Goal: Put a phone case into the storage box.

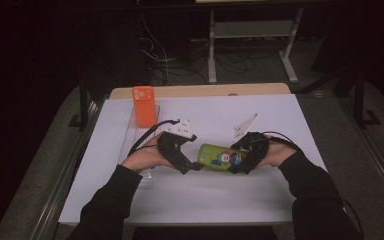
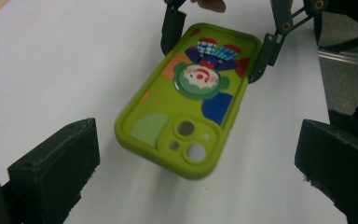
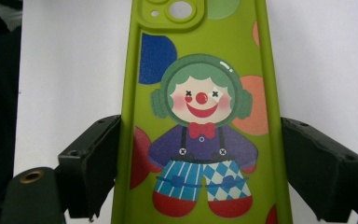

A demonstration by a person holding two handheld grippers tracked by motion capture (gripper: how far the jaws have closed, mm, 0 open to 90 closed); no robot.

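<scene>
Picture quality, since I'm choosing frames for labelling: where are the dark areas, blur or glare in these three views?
High view: the room behind is nearly black, the white table evenly lit, and the green phone case small and soft. Left gripper view: the case's near camera end is slightly blurred. Right gripper view: the clown print is sharp, with a small glare spot on the face.

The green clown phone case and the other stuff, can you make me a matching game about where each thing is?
Things:
1. green clown phone case
2. orange phone
3. left tool
4. right tool

Places or states:
A. open, jaws wide on either side of the case's camera end
B. far left of the white table
C. held by its long edges
D. clamped on the case's sides

Pairs: 1-C, 2-B, 3-A, 4-D
</scene>
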